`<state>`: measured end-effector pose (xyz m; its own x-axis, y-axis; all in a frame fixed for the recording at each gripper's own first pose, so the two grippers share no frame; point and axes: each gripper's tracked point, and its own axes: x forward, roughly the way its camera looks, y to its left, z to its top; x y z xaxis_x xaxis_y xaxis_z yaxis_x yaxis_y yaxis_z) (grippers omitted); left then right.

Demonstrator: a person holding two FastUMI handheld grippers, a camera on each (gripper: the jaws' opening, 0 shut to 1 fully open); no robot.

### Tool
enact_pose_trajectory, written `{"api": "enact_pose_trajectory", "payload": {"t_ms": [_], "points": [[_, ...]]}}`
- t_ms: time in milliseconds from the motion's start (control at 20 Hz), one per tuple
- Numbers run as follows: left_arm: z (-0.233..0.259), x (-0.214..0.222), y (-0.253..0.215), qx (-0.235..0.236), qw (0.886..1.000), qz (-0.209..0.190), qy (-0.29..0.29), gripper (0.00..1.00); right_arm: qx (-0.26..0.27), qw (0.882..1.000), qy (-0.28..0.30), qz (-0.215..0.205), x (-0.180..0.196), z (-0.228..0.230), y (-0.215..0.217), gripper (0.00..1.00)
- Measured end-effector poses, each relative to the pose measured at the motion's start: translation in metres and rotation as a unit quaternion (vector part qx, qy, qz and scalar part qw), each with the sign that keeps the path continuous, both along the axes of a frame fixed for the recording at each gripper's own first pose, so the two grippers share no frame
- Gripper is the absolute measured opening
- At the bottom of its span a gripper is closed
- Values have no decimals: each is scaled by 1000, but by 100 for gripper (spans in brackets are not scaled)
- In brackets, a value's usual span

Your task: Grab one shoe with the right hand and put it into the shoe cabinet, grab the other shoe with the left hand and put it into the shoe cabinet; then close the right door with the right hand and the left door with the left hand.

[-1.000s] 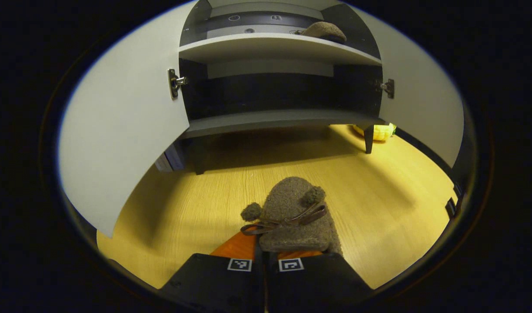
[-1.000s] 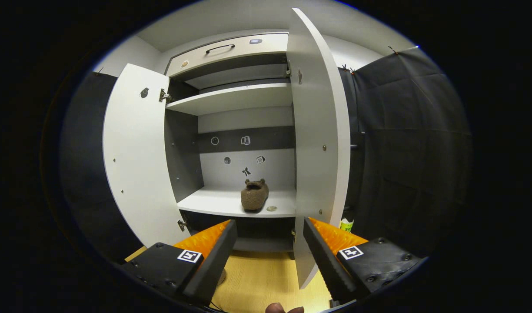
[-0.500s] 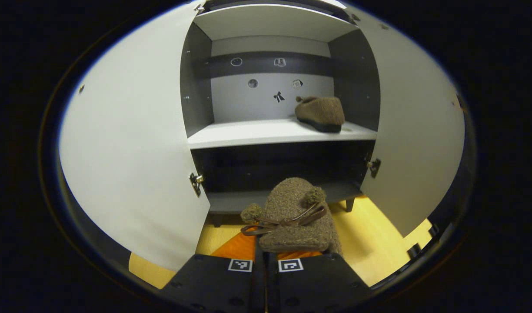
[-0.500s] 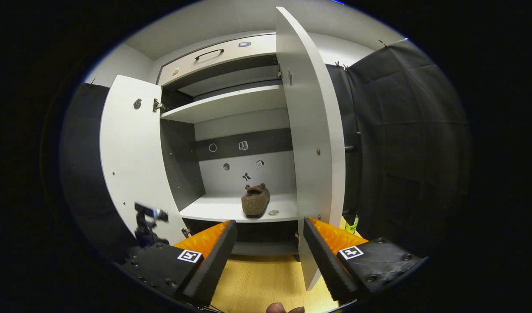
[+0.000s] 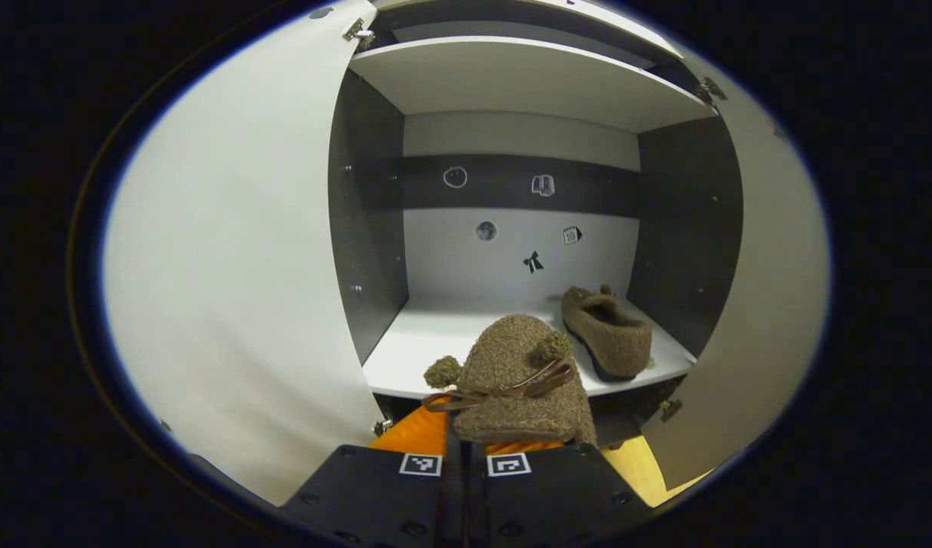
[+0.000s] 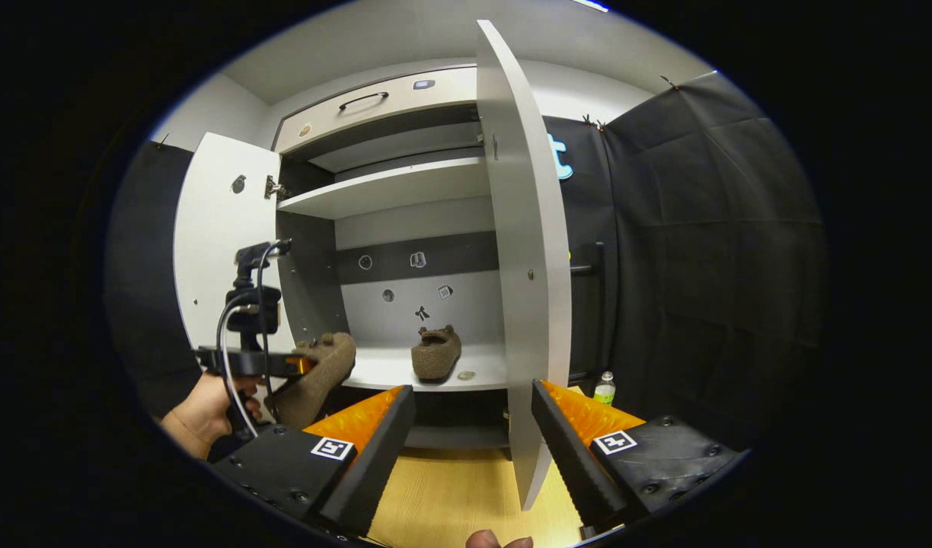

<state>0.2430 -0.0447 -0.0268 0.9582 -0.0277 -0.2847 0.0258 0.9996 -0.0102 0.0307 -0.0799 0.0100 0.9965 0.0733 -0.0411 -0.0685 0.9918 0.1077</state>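
My left gripper (image 5: 466, 450) is shut on a brown fuzzy shoe (image 5: 513, 380) with pompoms and a bow, held in the air just in front of the cabinet's middle shelf (image 5: 428, 346). The other brown shoe (image 5: 608, 339) lies on the right part of that shelf. In the right gripper view the same shelved shoe (image 6: 435, 354) lies inside the cabinet, and the left gripper (image 6: 247, 358), held by a hand (image 6: 199, 403), carries its shoe (image 6: 317, 377) at the shelf's left edge. My right gripper (image 6: 472, 411) hangs open and holds nothing, back from the cabinet.
Both white doors stand open: the left door (image 5: 230, 289) and the right door (image 5: 767, 304), whose edge (image 6: 527, 266) faces the right gripper. An upper shelf (image 6: 394, 186) and a drawer (image 6: 363, 99) sit above. A small bottle (image 6: 604, 388) stands on the wooden floor (image 6: 466, 487).
My left gripper has risen with its shoe from near the floor to the middle shelf's height and closer to it. It has come into the right gripper view. The right gripper has barely moved.
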Motion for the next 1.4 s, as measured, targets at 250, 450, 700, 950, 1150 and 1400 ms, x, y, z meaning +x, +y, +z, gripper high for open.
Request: {"api": "enact_pose_trajectory", "payload": {"t_ms": [250, 450, 700, 950, 1150, 1400], "points": [[21, 59, -7, 17, 1000, 0, -8, 7, 0, 1000, 0, -6, -8, -1, -8, 98], [17, 109, -14, 34, 999, 4, 4, 7, 12, 1000, -2, -4, -14, -1, -14, 98], [0, 171, -13, 71, 997, 15, 9, 7, 3, 1000, 3, -20, -20, -11, -35, 98], [-29, 213, -17, 102, 994, 21, 26, 7, 0, 998, 6, -57, -26, -13, -65, 99], [-43, 226, -25, 122, 992, 9, 41, 7, -4, 997, 22, -73, -31, -24, -80, 98], [-41, 219, -30, 132, 990, 3, 50, 14, 3, 996, 27, -86, -29, -29, -92, 98]]}}
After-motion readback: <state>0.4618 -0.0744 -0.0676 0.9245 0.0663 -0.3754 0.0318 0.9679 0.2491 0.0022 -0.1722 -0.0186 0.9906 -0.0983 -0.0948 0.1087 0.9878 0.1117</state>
